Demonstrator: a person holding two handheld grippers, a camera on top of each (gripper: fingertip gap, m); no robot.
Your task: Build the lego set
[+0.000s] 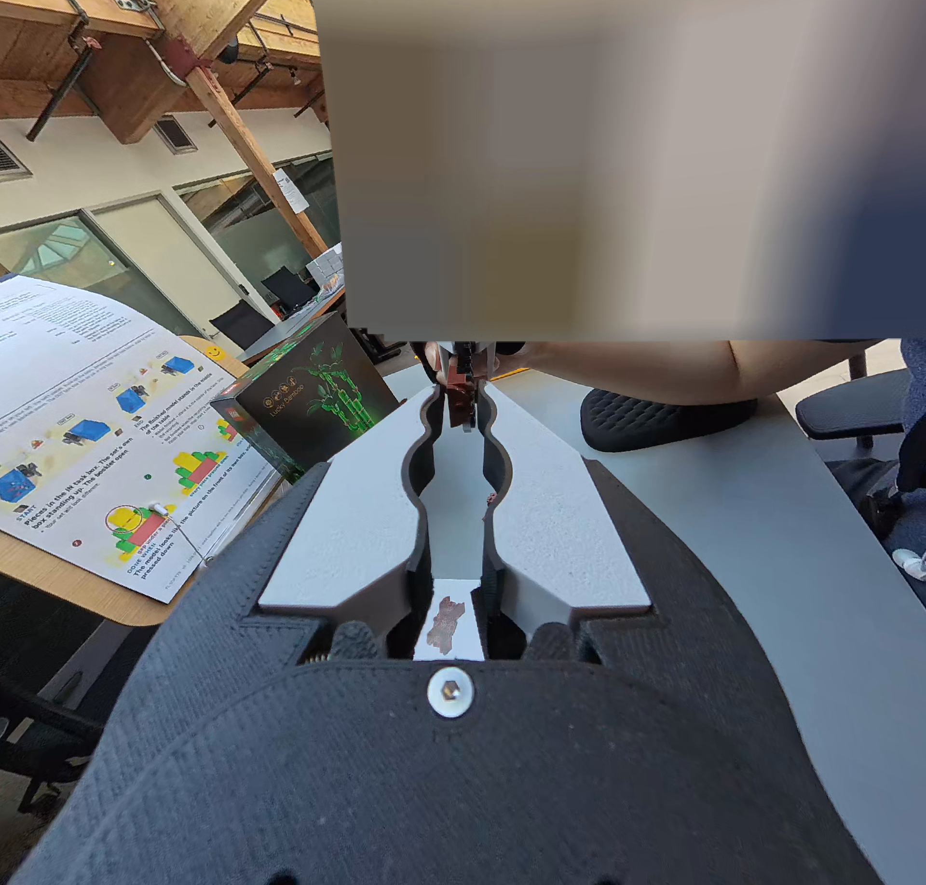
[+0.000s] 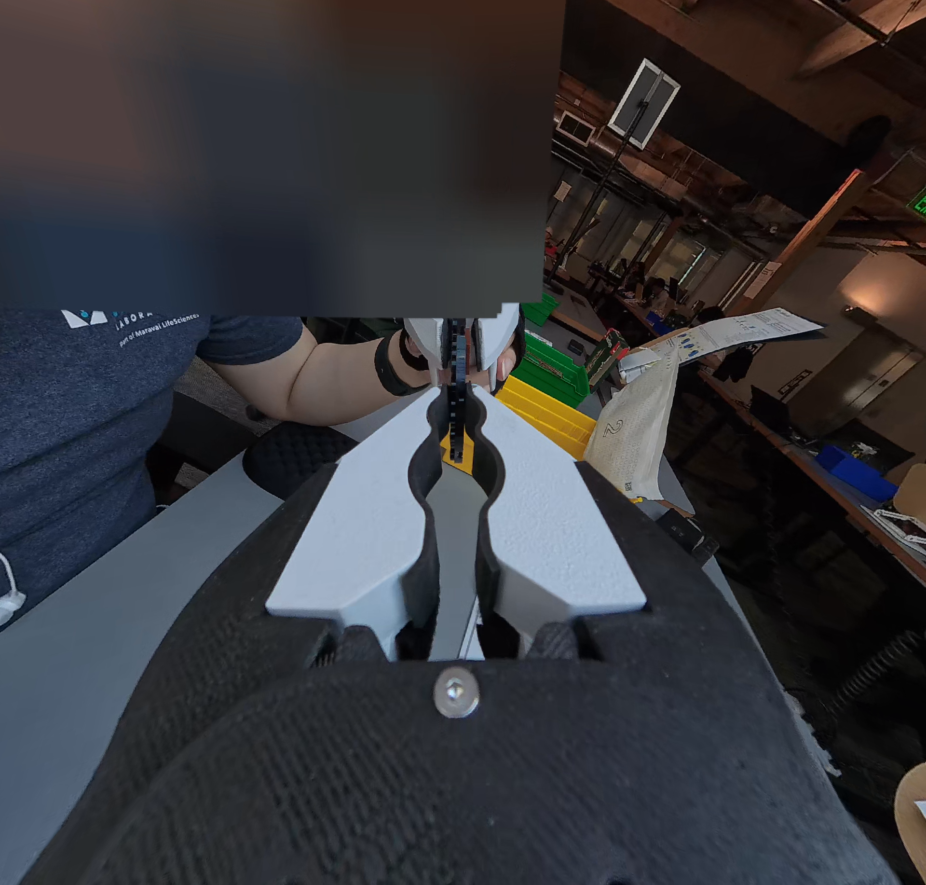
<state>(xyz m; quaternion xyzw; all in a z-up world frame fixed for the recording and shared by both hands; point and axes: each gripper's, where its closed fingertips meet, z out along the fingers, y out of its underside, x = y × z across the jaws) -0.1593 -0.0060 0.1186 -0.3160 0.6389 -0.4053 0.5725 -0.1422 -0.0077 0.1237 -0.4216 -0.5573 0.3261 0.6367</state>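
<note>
1. A small lego assembly of reddish-brown brick [image 1: 458, 399] and black studded strip [image 2: 457, 409] is held up in the air above the grey desk [image 1: 701, 535], between the two grippers that face each other tip to tip.
2. The left gripper [image 1: 460, 404] has its fingers [image 1: 371, 500] drawn close and clamped on the reddish-brown brick at their tips.
3. The right gripper [image 2: 456, 412] has its fingers [image 2: 541, 510] pressed on the black studded strip; how the strip and the brick join is hard to make out from either view.
4. In the left wrist view the far gripper's pale fingertips meet the brown piece from the other side, with a bare forearm [image 1: 626, 374] behind resting on a black padded rest [image 1: 661, 425].
5. Left of the fingers stands the dark set box [image 1: 305, 399] with green bamboo art, beside a printed instruction sheet [image 1: 90, 435] on a wooden board.
6. In the right wrist view, yellow [image 2: 546, 414] and green [image 2: 551, 359] bins and a pale numbered paper bag [image 2: 631, 435] sit on the desk's far side.
</note>
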